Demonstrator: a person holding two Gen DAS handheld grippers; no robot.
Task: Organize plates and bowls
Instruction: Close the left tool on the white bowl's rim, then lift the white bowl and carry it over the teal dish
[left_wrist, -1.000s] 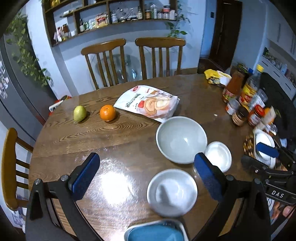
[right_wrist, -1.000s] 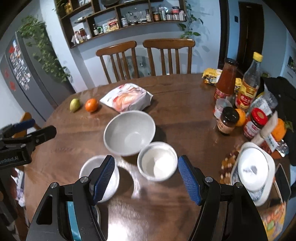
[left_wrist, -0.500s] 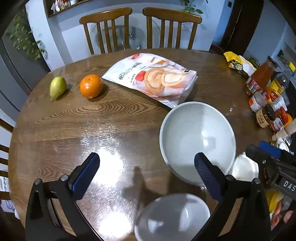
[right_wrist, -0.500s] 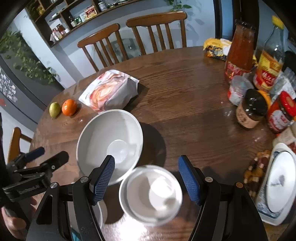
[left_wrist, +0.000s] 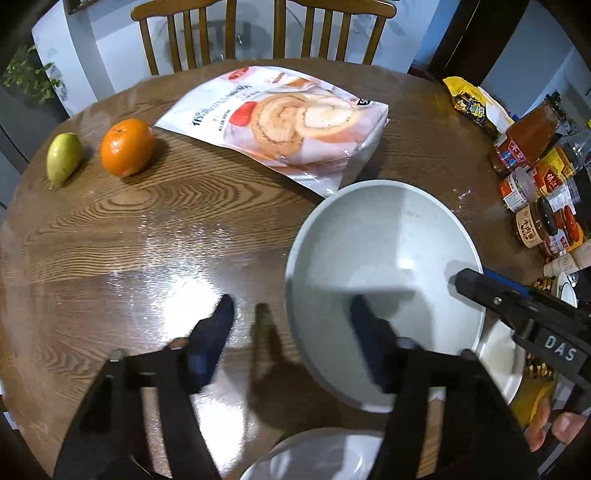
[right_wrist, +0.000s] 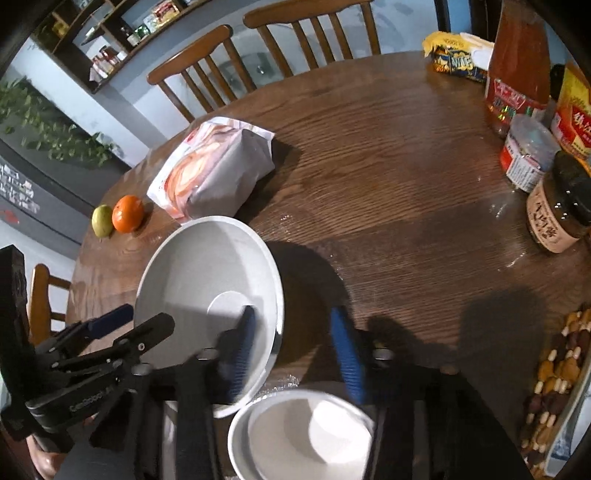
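Straddling opposite rims of one large grey ceramic bowl (left_wrist: 384, 258) mid-table: left gripper (left_wrist: 291, 332) and right gripper (right_wrist: 291, 350), both wide. Two small white bowls (right_wrist: 306, 432) nearer. Shown rightward only: nut tray (right_wrist: 554, 373).

1. I see a pale grey-white large bowl (left_wrist: 384, 266) on the brown, wood-grained counter (left_wrist: 147, 229).
2. My claws' pads (right_wrist: 347, 354) are blue.
3. An orange (left_wrist: 127, 146) beside a yellow-green pear (left_wrist: 63, 158).
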